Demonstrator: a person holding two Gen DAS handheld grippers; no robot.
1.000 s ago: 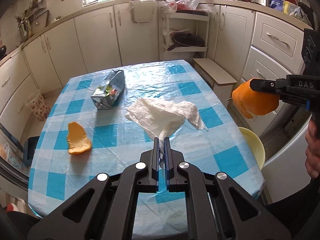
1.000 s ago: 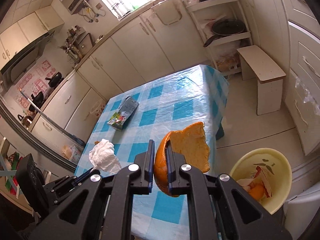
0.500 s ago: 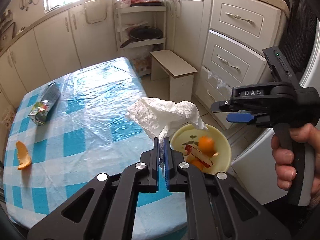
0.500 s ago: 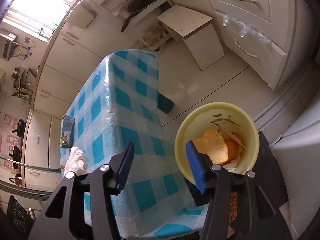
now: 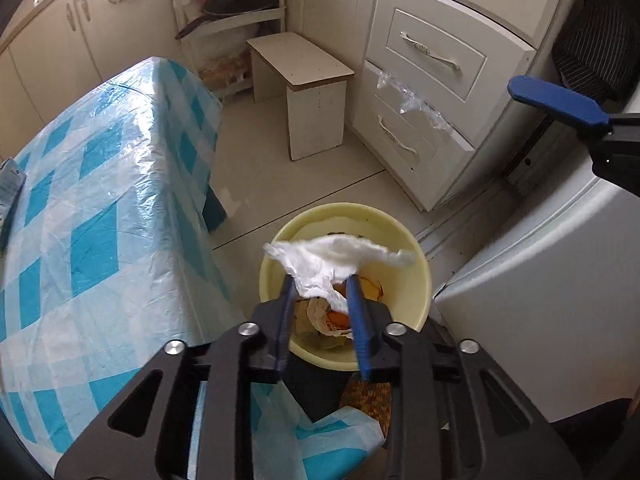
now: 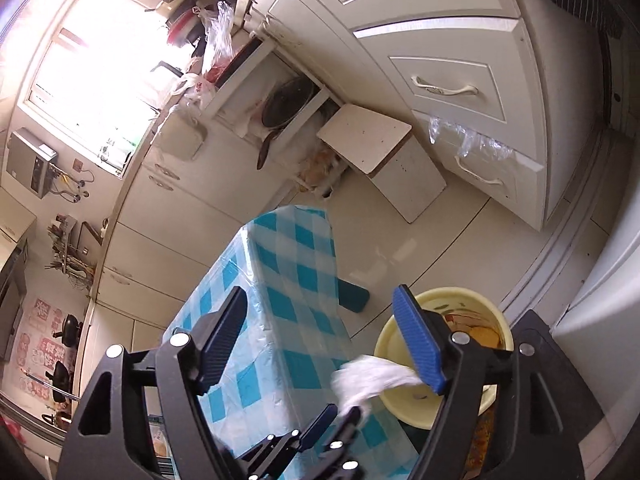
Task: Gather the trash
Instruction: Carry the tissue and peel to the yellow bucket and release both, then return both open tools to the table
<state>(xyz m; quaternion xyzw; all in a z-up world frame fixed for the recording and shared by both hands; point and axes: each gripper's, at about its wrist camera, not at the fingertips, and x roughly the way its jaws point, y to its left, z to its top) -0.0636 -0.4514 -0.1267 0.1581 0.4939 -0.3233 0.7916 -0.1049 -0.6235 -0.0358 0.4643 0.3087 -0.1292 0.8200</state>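
Carton (image 5: 10, 196) cut off at left edge; bin (image 6: 404, 398) contents partly hidden behind blurred tissue (image 6: 370, 380).

The round yellow plastic bin (image 5: 420, 280) stands on the floor, hemmed between the worktop's blue-checked plastic cloth (image 5: 100, 240) and a grey appliance (image 5: 540, 280). Its mouth lies open from above, and bare floor runs to the white wooden stool (image 5: 304, 68).

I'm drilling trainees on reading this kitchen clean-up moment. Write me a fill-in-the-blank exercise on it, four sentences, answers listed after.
1. The white tissue hangs over a ____ bin.
2. The tissue lies between the parted fingers of the ____ gripper, whose jaws are opening.
3. The table wears a blue and white ____ cloth.
4. Between the fingers of the right gripper, whose jaws are also opening, there is ____.

Missing words: yellow; left; checked; nothing
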